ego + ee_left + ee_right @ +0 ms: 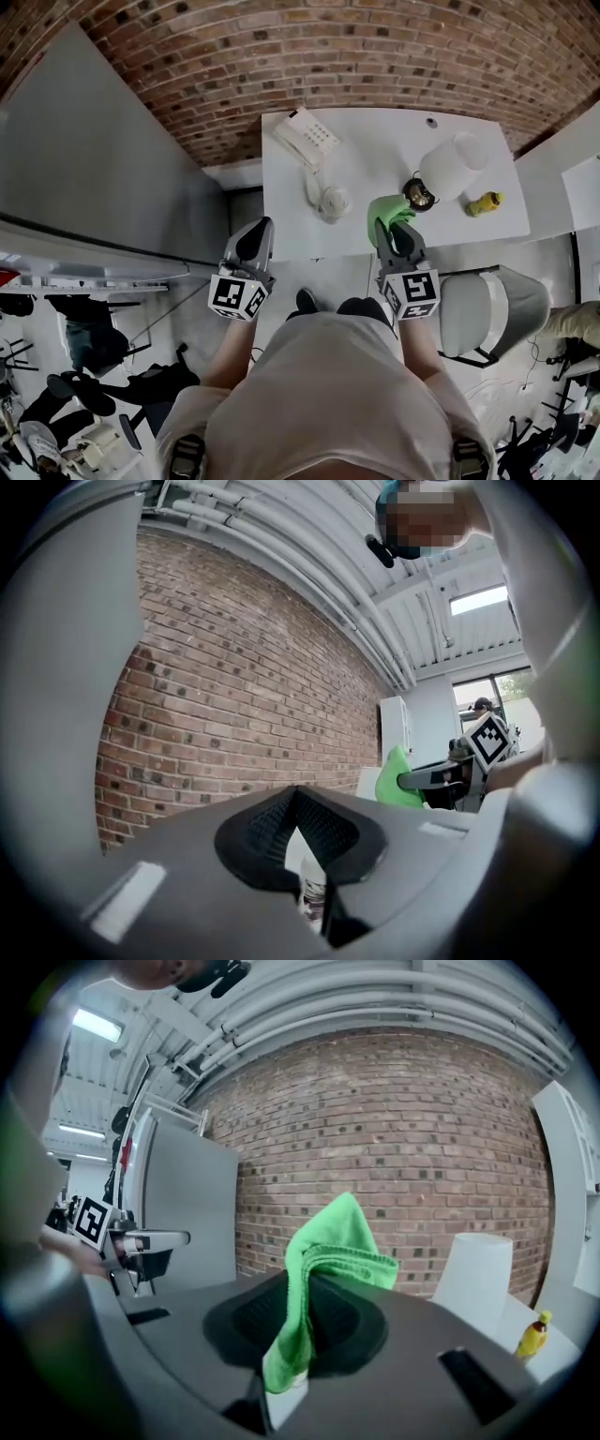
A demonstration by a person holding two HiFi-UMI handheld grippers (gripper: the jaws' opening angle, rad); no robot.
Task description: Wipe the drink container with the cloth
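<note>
Right gripper (395, 228): clamps green cloth (384, 208) at near edge of table (375, 141); drink container (453, 164) beyond, apart. Left gripper (258, 232): closed, empty, by left corner.

Green cloth (387, 212), bunched and folded, pinched between the jaws of the right gripper (401, 242). One end pokes up above the jaw tips and the other hangs down between them, just over the near table (375, 131) edge. Container (452, 164): white, translucent, tall, tapered, upright on the table's right half, near the cloth but not touching it.
</note>
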